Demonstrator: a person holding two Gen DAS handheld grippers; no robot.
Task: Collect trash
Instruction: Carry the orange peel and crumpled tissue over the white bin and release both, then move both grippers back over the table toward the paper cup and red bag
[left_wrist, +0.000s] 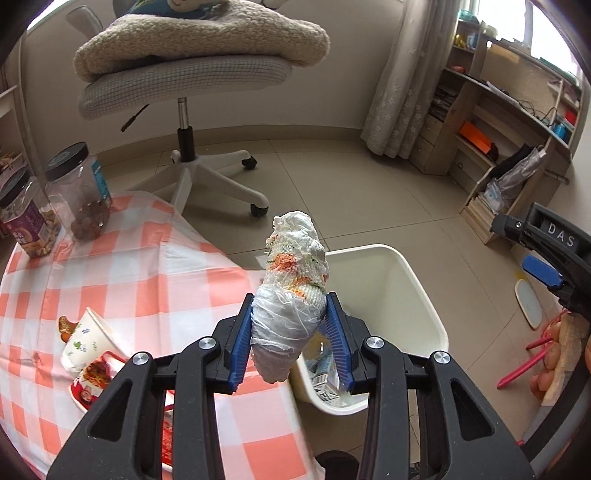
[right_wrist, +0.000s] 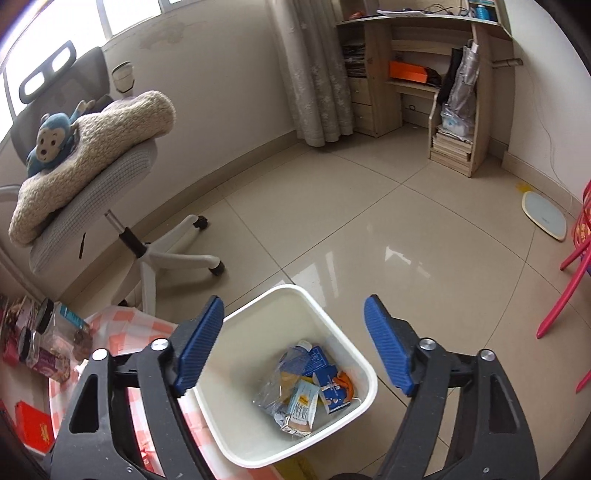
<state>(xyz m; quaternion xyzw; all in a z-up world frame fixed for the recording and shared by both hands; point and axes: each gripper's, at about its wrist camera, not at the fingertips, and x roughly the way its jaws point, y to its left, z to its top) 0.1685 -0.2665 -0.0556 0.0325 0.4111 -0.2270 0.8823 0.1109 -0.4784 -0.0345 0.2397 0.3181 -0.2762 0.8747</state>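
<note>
- Left gripper (left_wrist: 289, 334) jaws are clamping a crumpled tissue wad (left_wrist: 291, 295) at the bench's edge, beside the white bin (left_wrist: 424, 295).
- Right gripper (right_wrist: 293, 345) jaws are gaping empty above the bin.
- Releasing early is risking the wad missing the bin.

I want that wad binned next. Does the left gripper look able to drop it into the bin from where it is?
Probably yes. The left gripper holds the tissue wad beside the bin's open rim, nothing covers the opening, and the right gripper is open above it, holding nothing.

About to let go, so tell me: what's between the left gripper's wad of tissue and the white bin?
Nothing solid. In the left wrist view the crumpled tissue, clamped in the left gripper, hangs beside the table edge, with only open air before the white bin.
</note>
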